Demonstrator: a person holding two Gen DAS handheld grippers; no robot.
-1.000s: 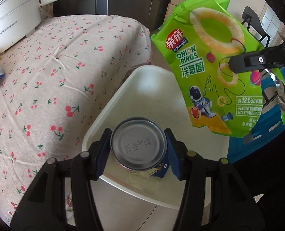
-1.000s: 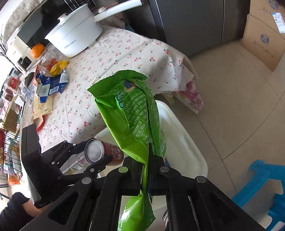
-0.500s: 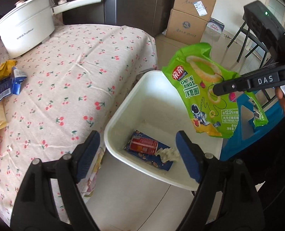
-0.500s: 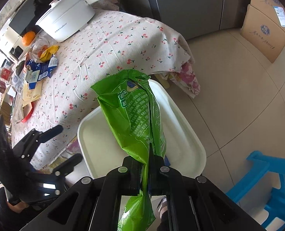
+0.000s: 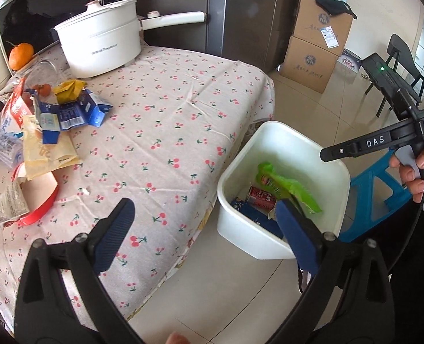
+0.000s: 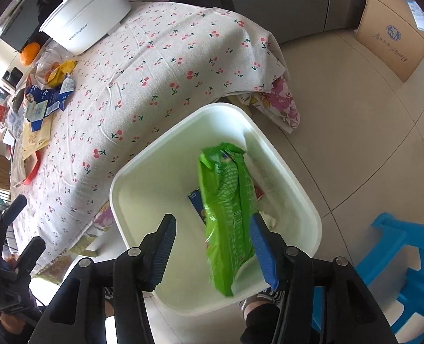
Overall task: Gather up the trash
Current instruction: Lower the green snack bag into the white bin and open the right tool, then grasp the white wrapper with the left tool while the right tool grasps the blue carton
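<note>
Trash pile (image 5: 48,126) sits at your left claw's (image 5: 203,229) 10 o'clock on the surface (image 5: 166,132), long axis toward 12. Left claw is nearer, wide open, empty. Right claw (image 6: 212,255) gapes over the bin (image 6: 143,166); green bag (image 6: 229,212) loose inside.

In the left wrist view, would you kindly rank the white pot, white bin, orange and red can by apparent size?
1. white bin and white pot: too alike to rank, and the bin is nearer.
2. red can and orange: similar, unsure.
</note>
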